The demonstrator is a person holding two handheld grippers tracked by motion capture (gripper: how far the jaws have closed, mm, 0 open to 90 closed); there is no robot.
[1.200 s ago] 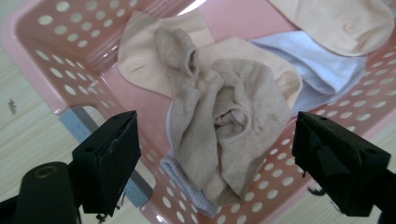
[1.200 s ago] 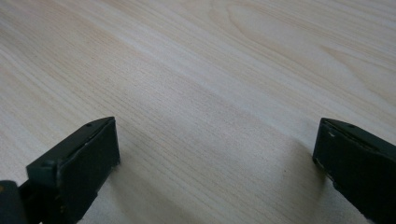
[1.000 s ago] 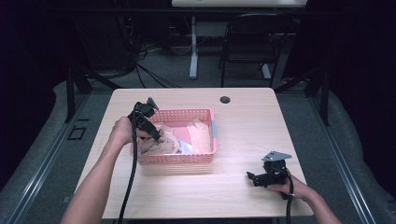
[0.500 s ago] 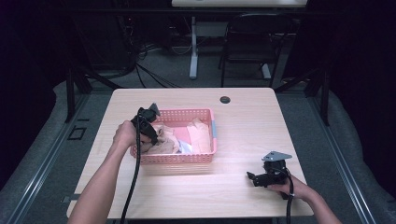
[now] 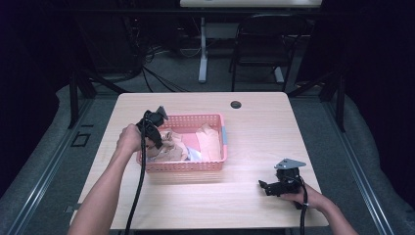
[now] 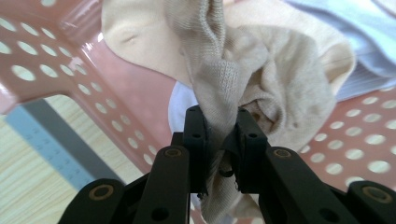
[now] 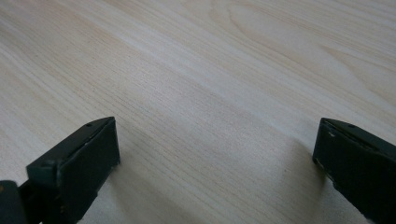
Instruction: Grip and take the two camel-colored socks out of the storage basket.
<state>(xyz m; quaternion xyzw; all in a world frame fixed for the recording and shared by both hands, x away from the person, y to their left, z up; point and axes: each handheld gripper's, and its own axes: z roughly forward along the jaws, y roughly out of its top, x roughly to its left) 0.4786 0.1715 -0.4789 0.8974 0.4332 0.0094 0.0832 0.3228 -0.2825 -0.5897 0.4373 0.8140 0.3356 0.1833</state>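
Left tongs just clamped on beige cloth, its lower end hidden; right tongs agape.

a: what stands beyond the table?
b: a dark chair and, left of it, a pale post on a grey floor, with loose cables lying left of the post.
a: and on the tabletop?
b: a small round black cable port near the far edge, well apart from the rest.
a: the sides?
b: dark metal rails run along the left; black frame legs stand at the right, possibly a stand, too dim to tell.
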